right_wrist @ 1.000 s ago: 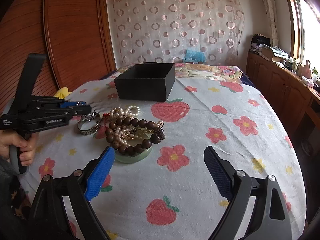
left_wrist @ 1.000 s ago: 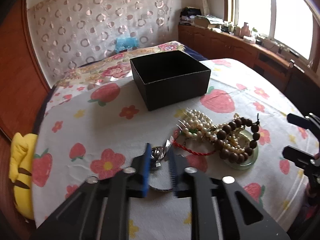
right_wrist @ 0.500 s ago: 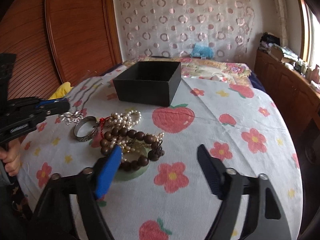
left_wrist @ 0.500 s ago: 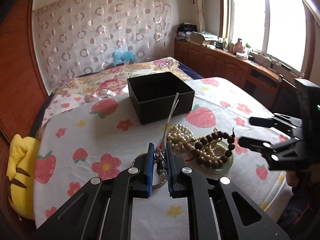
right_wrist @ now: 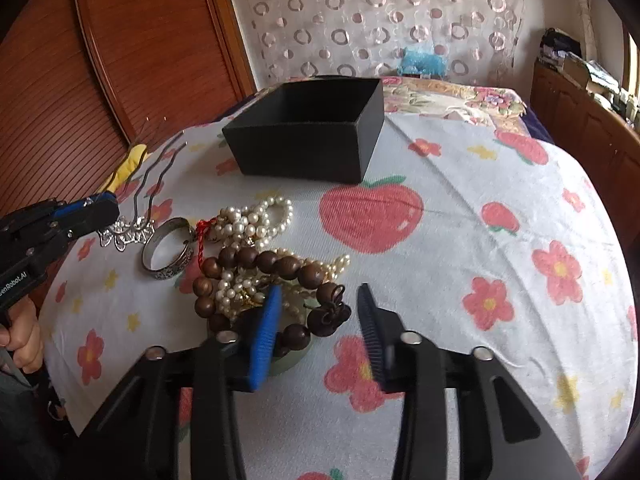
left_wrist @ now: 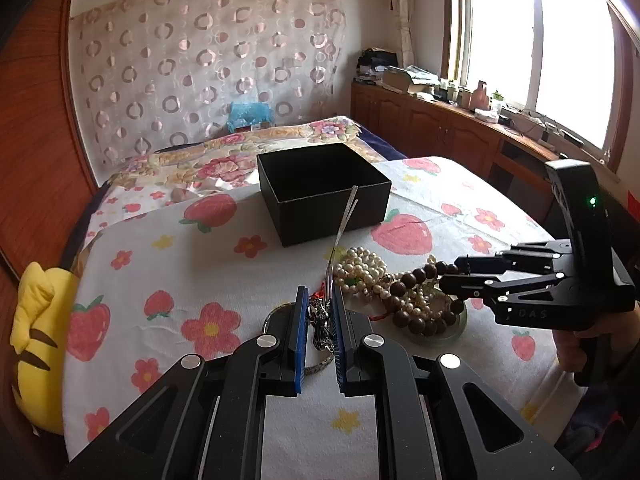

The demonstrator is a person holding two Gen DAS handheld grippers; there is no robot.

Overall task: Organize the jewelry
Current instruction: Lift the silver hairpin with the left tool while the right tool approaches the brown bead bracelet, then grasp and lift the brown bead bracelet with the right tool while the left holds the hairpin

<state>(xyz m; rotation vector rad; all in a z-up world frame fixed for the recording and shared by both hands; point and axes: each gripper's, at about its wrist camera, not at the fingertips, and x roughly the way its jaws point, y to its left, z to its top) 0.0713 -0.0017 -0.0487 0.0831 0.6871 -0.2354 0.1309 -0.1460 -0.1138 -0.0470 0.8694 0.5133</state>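
Observation:
My left gripper (left_wrist: 319, 304) is shut on a silver hairpin (left_wrist: 340, 232) by its ornate head, lifted above the table, prongs pointing up toward the open black box (left_wrist: 320, 190). The hairpin (right_wrist: 132, 216) and left gripper (right_wrist: 102, 208) also show in the right wrist view. My right gripper (right_wrist: 318, 312) is open and its jaws straddle the knot of the brown wooden bead bracelet (right_wrist: 280, 268), which lies with pearl strands (right_wrist: 256, 220) on a green jade bangle (right_wrist: 292, 360). A silver bangle (right_wrist: 170, 248) lies on the cloth.
The round table carries a strawberry and flower cloth (right_wrist: 480, 240). A yellow cushion (left_wrist: 36, 340) sits at the left edge. A bed (left_wrist: 240, 152) stands behind the table, and wooden cabinets (left_wrist: 440, 128) run under the window.
My left gripper closed on the hairpin and lifted it off the table. My right gripper moved down and forward over the wooden bead bracelet, its jaws narrowing.

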